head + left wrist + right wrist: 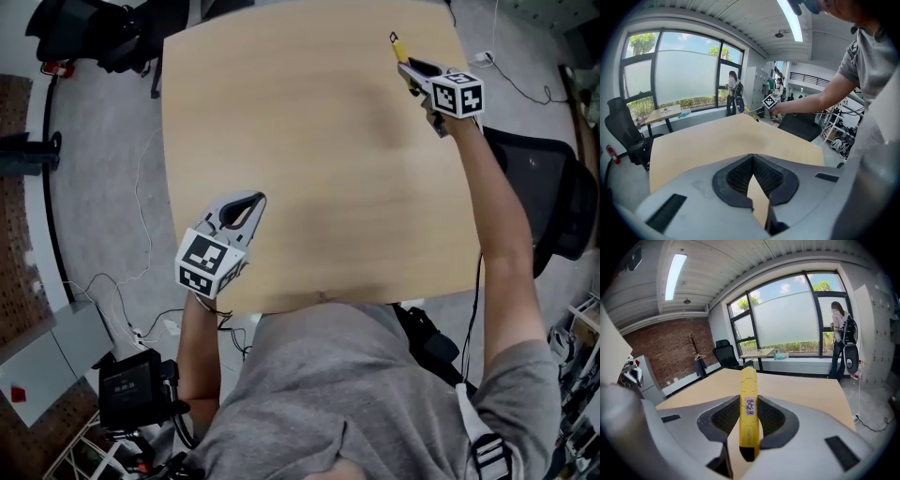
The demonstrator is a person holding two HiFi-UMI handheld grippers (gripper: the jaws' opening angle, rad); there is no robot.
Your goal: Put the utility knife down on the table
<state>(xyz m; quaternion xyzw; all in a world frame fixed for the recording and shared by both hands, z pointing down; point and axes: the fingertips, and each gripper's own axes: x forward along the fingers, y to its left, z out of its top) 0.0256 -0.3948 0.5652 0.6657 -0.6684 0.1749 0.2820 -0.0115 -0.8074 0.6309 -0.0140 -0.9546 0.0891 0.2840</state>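
Note:
A yellow utility knife [749, 405] with a small white label stands clamped between my right gripper's jaws, its tip pointing away over the table. In the head view my right gripper [405, 66] hovers above the far right corner of the wooden table [309, 150], shut on the utility knife [397, 45]. My left gripper [246, 208] rests over the near left part of the table, jaws closed together with nothing between them. The left gripper view shows my left gripper [752, 158] shut and, far across the table, the right gripper's marker cube [769, 101] with the knife [751, 113].
A black office chair [553, 206] stands right of the table. Cables [131, 281] and black equipment [136, 389] lie on the floor at the left. Another table [758, 353] and chair [726, 352] stand by the windows; a person [841, 333] stands near the glass.

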